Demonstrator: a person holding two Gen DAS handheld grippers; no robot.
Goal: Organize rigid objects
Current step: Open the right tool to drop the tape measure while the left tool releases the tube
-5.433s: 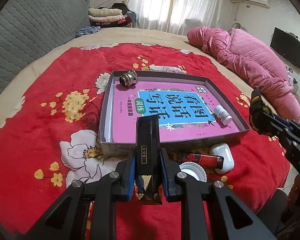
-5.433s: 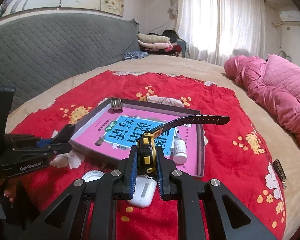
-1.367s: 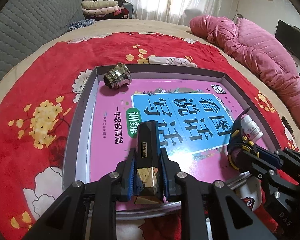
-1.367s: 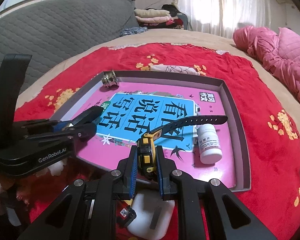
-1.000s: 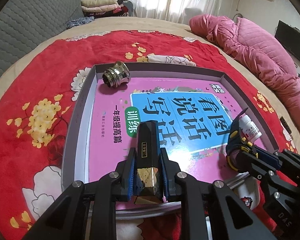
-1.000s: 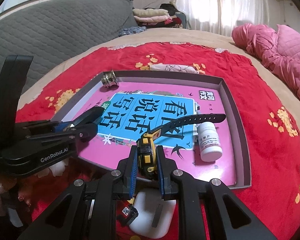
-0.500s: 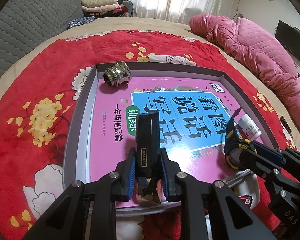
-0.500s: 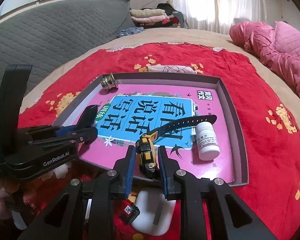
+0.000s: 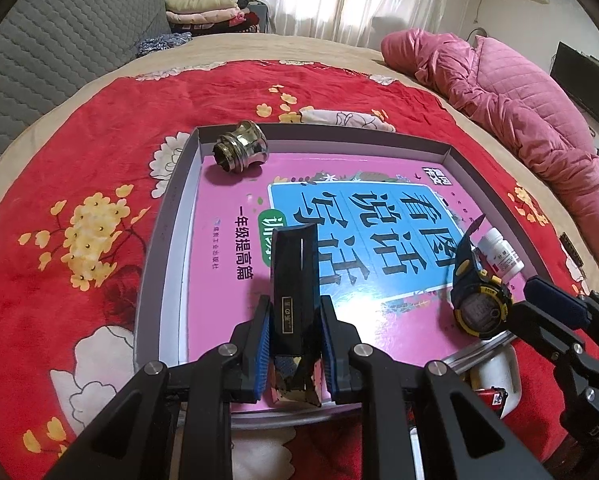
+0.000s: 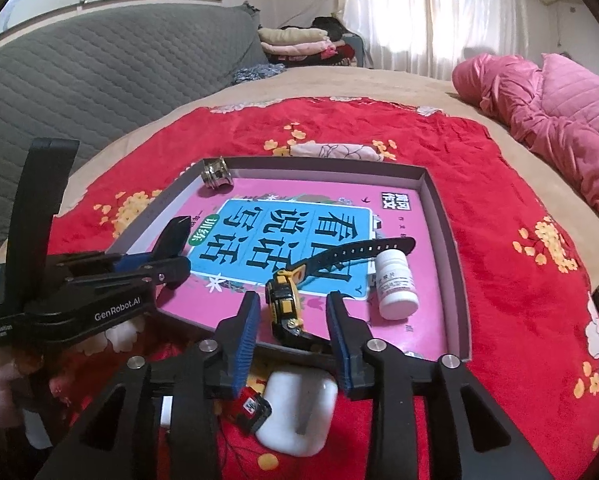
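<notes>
Right gripper (image 10: 293,328) jaws opening around the yellow watch (image 10: 285,306), pads already clear of it; watch resting just inside the tray's (image 10: 445,232) near rim, strap running away toward the pill bottle (image 10: 395,282). Left gripper (image 9: 293,354) clamped narrow on the black case (image 9: 295,280), long axis pointing toward the tray's far side.

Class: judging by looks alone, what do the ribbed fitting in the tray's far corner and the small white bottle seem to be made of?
Ribbed fitting: probably metal, polished chrome-like finish, since it mirrors light and dark bands. White bottle: likely plastic, matte opaque white with a printed label; the material cannot be confirmed.
</notes>
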